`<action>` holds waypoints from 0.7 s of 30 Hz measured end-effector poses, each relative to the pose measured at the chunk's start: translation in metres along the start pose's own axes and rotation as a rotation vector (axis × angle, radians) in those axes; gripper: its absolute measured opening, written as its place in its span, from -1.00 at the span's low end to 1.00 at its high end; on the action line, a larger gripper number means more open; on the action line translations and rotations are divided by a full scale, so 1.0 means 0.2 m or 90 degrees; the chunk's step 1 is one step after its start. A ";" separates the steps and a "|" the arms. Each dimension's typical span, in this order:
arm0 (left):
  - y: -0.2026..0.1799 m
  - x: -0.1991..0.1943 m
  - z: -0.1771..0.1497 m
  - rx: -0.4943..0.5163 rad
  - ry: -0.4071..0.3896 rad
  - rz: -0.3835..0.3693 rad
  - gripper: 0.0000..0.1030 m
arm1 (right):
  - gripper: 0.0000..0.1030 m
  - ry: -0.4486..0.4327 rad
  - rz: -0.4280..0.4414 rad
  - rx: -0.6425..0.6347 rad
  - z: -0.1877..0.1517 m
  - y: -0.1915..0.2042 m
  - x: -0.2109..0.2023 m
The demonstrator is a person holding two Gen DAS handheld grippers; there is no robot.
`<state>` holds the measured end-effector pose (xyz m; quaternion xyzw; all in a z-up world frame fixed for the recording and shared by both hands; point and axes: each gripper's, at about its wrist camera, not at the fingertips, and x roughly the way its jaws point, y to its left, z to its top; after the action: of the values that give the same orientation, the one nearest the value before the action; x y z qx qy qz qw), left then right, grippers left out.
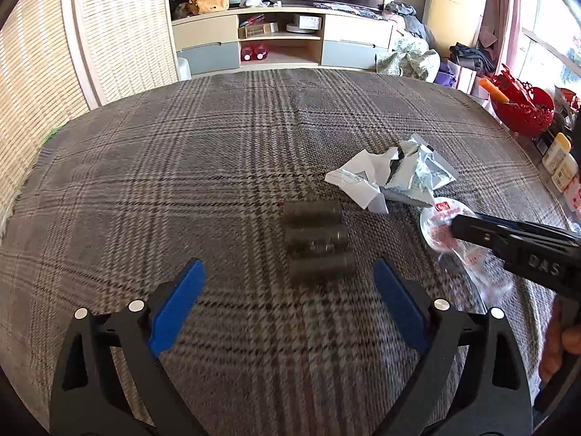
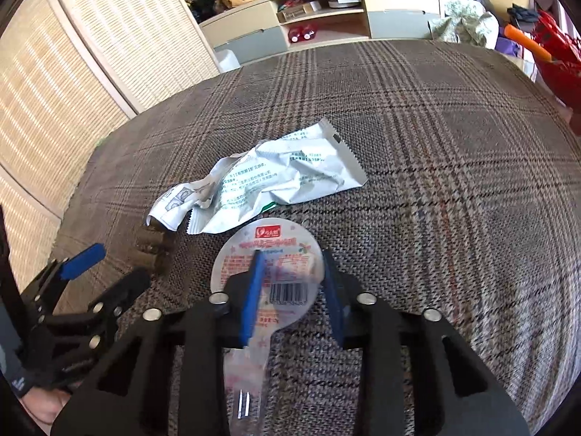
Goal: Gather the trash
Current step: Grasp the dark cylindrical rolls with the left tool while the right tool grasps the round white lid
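A round foil lid [image 2: 279, 272] with red print and a barcode lies between the blue pads of my right gripper [image 2: 292, 258]. The pads press on it, and its clear tab runs back over the gripper's body. In the left wrist view the right gripper [image 1: 457, 229] reaches in from the right onto that lid [image 1: 437, 218]. A crumpled white and silver wrapper [image 2: 276, 181] [image 1: 399, 178] lies just beyond. My left gripper [image 1: 288, 265] [image 2: 109, 269] stands wide open just short of a dark ridged plastic piece [image 1: 316, 243] [image 2: 154, 250], not touching it.
Everything lies on a plaid cloth [image 1: 181, 167]. A red basket [image 1: 523, 109] and small bottles [image 1: 559, 160] stand at the right edge. A low cabinet [image 1: 283, 36] stands beyond the far edge, woven screens [image 1: 120, 29] to the left. A hand [image 1: 555, 356] holds the right gripper.
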<state>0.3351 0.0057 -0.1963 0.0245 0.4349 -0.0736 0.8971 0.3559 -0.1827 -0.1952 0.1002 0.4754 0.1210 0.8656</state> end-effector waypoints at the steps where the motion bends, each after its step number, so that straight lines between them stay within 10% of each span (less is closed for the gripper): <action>1: 0.00 0.02 0.01 0.001 0.002 0.001 0.71 | -0.56 -0.002 0.007 -0.005 0.00 -0.01 -0.02; 12: -0.06 0.05 -0.02 0.023 0.010 0.001 -0.23 | -0.71 -0.018 0.050 0.021 -0.10 -0.11 -0.17; 21: -0.08 -0.12 -0.22 0.030 0.029 -0.009 -0.27 | -0.72 -0.018 0.052 0.029 -0.29 -0.13 -0.33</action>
<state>0.2828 -0.0015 -0.2044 0.0445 0.4536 -0.0897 0.8856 0.2757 -0.2244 -0.1805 0.1408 0.4609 0.1440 0.8643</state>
